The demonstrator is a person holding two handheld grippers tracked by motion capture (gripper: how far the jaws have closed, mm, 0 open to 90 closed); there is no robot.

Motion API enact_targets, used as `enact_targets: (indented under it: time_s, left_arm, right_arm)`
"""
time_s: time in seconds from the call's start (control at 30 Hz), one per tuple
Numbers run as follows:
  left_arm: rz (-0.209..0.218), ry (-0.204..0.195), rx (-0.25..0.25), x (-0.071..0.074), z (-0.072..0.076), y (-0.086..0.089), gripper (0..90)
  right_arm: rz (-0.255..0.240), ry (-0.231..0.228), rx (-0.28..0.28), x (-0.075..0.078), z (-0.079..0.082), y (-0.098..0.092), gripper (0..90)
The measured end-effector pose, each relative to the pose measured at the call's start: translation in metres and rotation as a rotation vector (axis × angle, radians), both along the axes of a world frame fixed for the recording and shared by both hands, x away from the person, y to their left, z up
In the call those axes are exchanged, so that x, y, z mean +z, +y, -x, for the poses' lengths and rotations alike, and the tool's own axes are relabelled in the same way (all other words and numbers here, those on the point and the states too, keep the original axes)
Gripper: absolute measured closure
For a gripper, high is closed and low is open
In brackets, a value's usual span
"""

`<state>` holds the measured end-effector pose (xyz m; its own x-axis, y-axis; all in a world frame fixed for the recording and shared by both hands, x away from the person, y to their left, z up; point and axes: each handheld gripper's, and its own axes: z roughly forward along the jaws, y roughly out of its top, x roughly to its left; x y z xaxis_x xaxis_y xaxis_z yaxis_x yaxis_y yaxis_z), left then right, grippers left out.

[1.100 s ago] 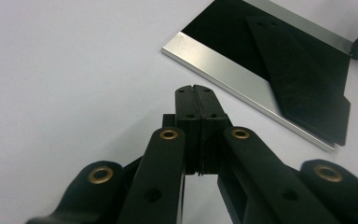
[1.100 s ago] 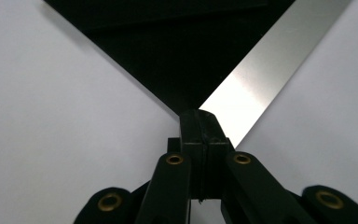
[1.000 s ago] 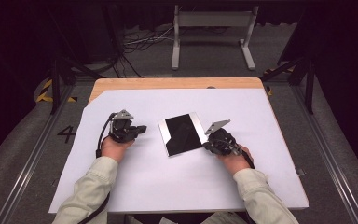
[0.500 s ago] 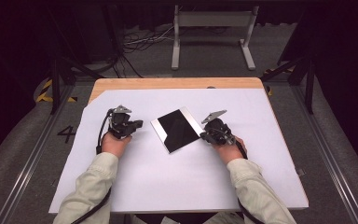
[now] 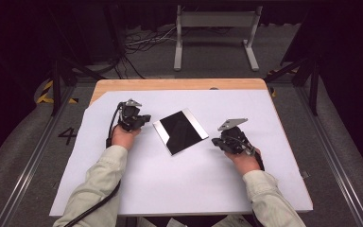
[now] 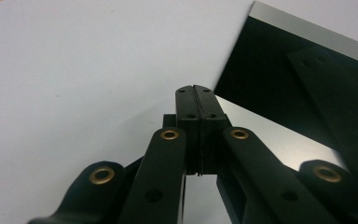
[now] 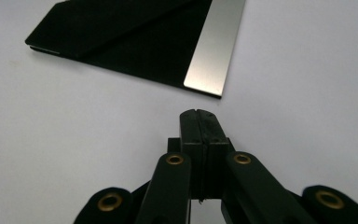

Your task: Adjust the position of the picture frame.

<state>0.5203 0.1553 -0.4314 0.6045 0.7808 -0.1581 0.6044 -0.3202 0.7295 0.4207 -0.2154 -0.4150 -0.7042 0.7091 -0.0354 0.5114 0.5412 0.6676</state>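
a square mirror plate (image 5: 180,131) lies flat near the middle of the white table (image 5: 179,189), turned cornerwise to its edges. the left gripper (image 5: 144,119) sits just beside the plate's left corner, jaws pressed together on nothing. the right gripper (image 5: 216,141) rests apart from its right corner, jaws likewise pressed together and empty.

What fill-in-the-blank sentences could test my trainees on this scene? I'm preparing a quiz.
1. The dark square plate lies flat on the ____ sheet covering the table.
2. The left gripper has its jaws ____.
3. In the high view, the plate lies ____ the left gripper and the right gripper.

Missing words: white; shut; between
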Motion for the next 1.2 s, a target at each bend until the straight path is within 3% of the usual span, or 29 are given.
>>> enact_targets:
  time_s: [0.17, 0.3, 0.47, 0.6, 0.7, 0.9, 1.07, 1.2]
  left_arm:
    - [-0.033, 0.054, 0.000, -0.011, -0.013, -0.005, 90.0]
    - [-0.022, 0.050, -0.013, -0.014, -0.015, -0.007, 90.0]
    - [-0.069, 0.028, -0.050, -0.015, -0.016, -0.017, 90.0]
    - [-0.067, 0.035, -0.050, -0.014, -0.016, -0.017, 90.0]
    - [-0.046, 0.078, -0.098, -0.014, -0.016, -0.016, 90.0]
    - [-0.088, 0.100, -0.198, -0.010, -0.009, -0.026, 90.0]
    - [-0.083, 0.134, -0.278, -0.008, 0.002, -0.031, 90.0]
    - [-0.078, 0.153, -0.299, -0.008, 0.008, -0.034, 90.0]
  right_arm:
    - [-0.009, 0.009, -0.016, -0.003, 0.004, -0.011, 90.0]
    - [-0.015, 0.008, -0.026, -0.001, 0.007, -0.016, 90.0]
    - [-0.030, -0.006, -0.030, 0.003, 0.012, -0.020, 90.0]
    - [-0.035, -0.007, -0.038, 0.005, 0.015, -0.024, 90.0]
    - [-0.044, -0.011, -0.047, 0.005, 0.015, -0.029, 90.0]
    - [-0.067, -0.014, -0.077, 0.007, 0.017, -0.041, 90.0]
    - [-0.075, -0.016, -0.089, 0.008, 0.016, -0.050, 90.0]
    - [-0.081, -0.010, -0.093, 0.007, 0.016, -0.051, 90.0]
